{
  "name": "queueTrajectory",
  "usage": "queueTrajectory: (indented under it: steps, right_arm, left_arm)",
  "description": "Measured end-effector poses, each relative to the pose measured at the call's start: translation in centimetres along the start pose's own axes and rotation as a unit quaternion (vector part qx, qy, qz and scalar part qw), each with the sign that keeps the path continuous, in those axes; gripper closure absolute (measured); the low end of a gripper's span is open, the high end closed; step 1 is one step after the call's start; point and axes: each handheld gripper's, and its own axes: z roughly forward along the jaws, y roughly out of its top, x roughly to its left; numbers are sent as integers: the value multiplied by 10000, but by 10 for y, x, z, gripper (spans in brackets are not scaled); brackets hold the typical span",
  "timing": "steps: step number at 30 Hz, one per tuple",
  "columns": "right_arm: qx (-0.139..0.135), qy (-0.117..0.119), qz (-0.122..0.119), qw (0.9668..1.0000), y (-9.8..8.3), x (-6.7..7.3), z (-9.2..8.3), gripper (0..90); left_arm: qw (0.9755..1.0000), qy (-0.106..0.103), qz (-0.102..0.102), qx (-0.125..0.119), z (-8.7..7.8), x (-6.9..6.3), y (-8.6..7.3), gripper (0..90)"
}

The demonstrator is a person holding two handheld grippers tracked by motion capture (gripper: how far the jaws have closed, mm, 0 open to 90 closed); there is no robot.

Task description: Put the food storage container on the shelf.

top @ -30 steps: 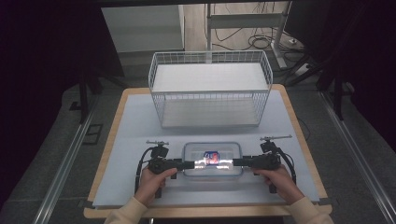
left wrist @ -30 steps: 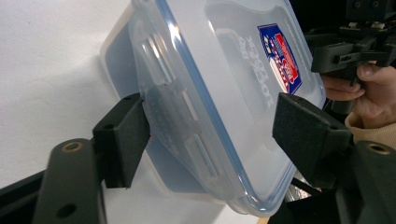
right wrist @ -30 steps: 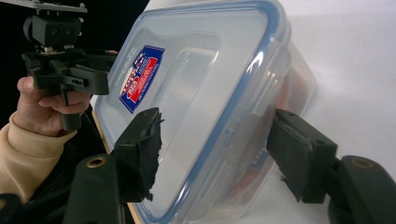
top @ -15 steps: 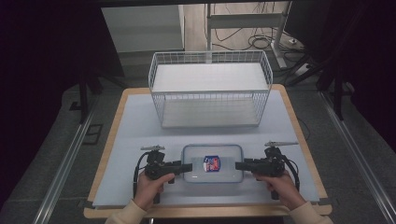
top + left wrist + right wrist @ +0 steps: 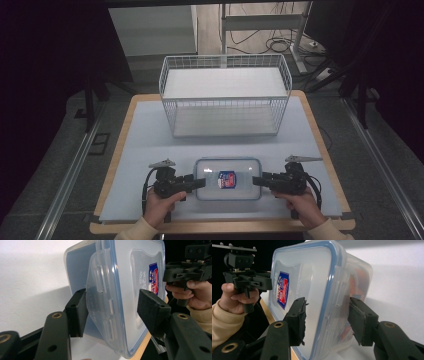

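Note:
A clear plastic lidded box [image 5: 227, 179] with a blue seal and a red and blue label lies flat near the table's front edge. My left gripper [image 5: 200, 183] is at its left end and my right gripper [image 5: 257, 181] at its right end. In the left gripper view the open left gripper [image 5: 112, 302] straddles the end clip of the box [image 5: 125, 290]. In the right gripper view the right gripper [image 5: 328, 312] stands open around the other end of the box [image 5: 312, 277]. Orange contents show faintly through its wall.
A white wire basket [image 5: 225, 107] stands at the back middle of the white mat [image 5: 145, 145]. The mat lies on a wooden tabletop [image 5: 312, 120]. Dark floor and metal rails flank the table.
Both hands, their grippers and the box between them have shifted a little toward the near edge of the table.

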Motion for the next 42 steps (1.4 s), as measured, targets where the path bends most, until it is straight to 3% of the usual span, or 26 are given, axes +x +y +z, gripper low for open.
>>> queueTrajectory:
  steps: [24,42]
  right_arm:
    - [-235,-55,-129,9996,-1,5,-3,531]
    - [-502,-109,-426,9978,25,14,-12,531]
  left_arm:
    - [9993,143,220,-252,-6,-9,4,460]
    - [9978,103,460,-473,-12,-16,28,463]
